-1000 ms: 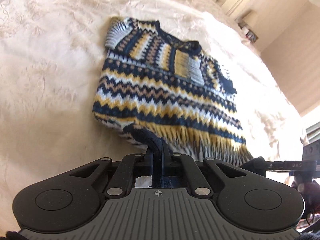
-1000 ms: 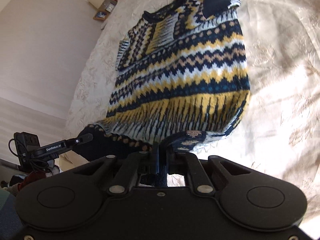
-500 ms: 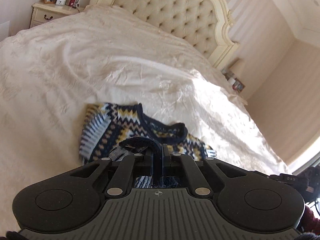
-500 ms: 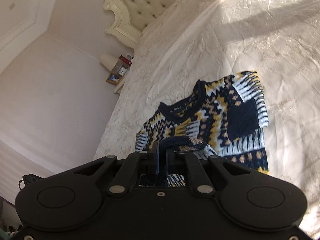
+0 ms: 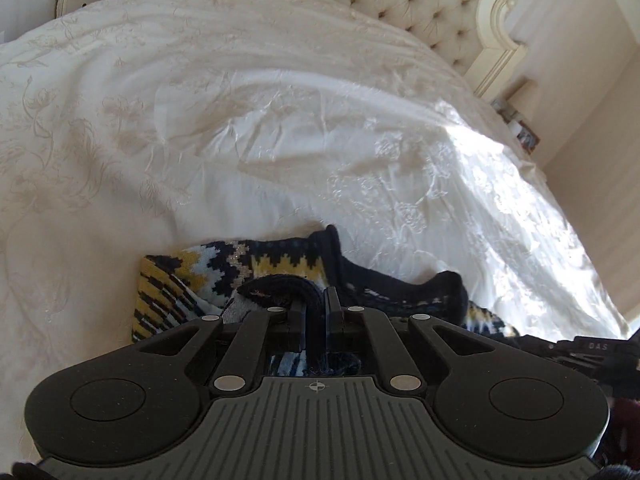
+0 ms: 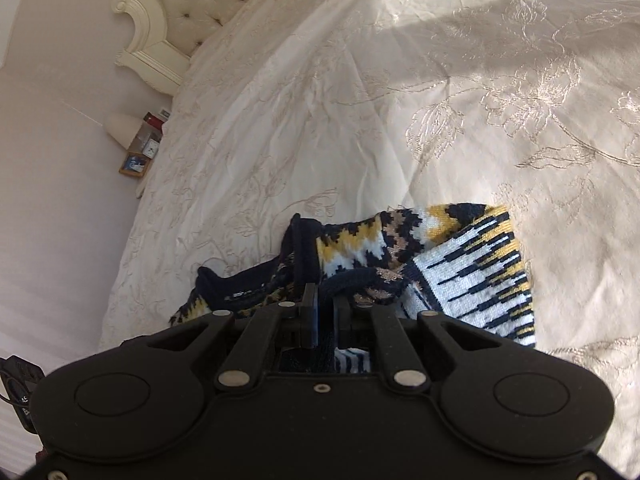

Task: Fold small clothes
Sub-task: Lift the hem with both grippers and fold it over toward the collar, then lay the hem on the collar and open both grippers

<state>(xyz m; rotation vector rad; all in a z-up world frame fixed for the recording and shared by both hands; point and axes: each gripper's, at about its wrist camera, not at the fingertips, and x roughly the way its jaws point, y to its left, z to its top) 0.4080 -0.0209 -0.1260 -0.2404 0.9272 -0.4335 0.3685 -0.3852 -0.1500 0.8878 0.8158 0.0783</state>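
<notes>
The left gripper point(image 5: 316, 304) had its jaws pinched tight on a dark ribbed edge of the patterned sweater point(image 5: 224, 276), and the right gripper point(image 6: 325, 304) likewise had its jaws clamped on a navy edge of the same sweater point(image 6: 460, 264). The sweater lay bunched on the cream embroidered bedspread point(image 5: 240, 120), close under both grippers, its navy neckline point(image 5: 332, 248) showing just beyond the left gripper. A tufted headboard point(image 5: 400, 0) stood at the bed's far end.
</notes>
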